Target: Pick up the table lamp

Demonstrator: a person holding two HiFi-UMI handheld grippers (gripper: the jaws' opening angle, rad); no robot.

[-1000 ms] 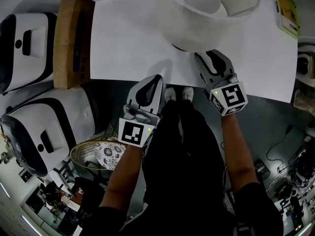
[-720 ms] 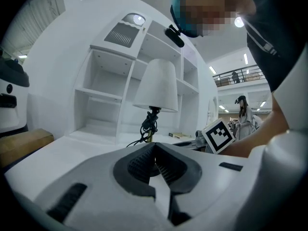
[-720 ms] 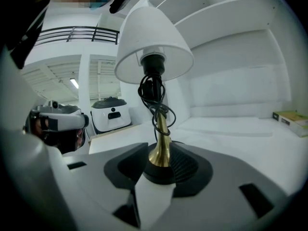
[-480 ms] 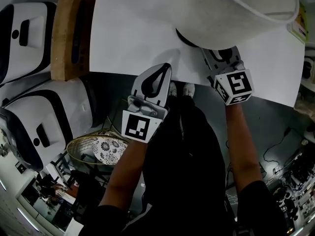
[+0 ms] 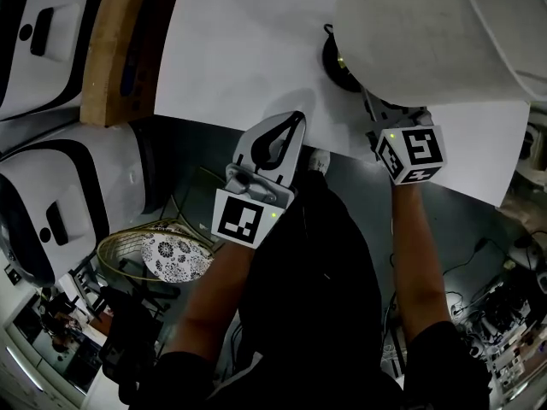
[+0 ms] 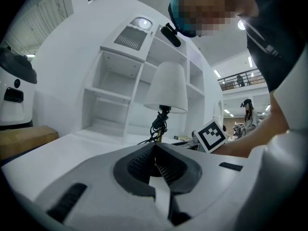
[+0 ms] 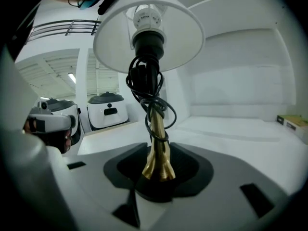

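White table (image 5: 231,49) fills the upper frame; white shelves (image 6: 120,95) behind.
Table lamp (image 6: 166,88) stands upright, shade uppermost; right gripper (image 7: 156,174) clamps its brass stem, left gripper (image 6: 155,160) closed, empty.

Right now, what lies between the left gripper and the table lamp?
Only bare white table. The head view shows nothing else on that stretch from the left gripper to the table lamp, and the left gripper view agrees.

head view: the lamp shade (image 5: 427,32) is cut off by the top and right edges. it covers the stem (image 7: 156,129) and the tips of the right tool (image 7: 160,174). left gripper view: the body of the left tool (image 6: 155,160) hides the lamp base (image 5: 335,58).
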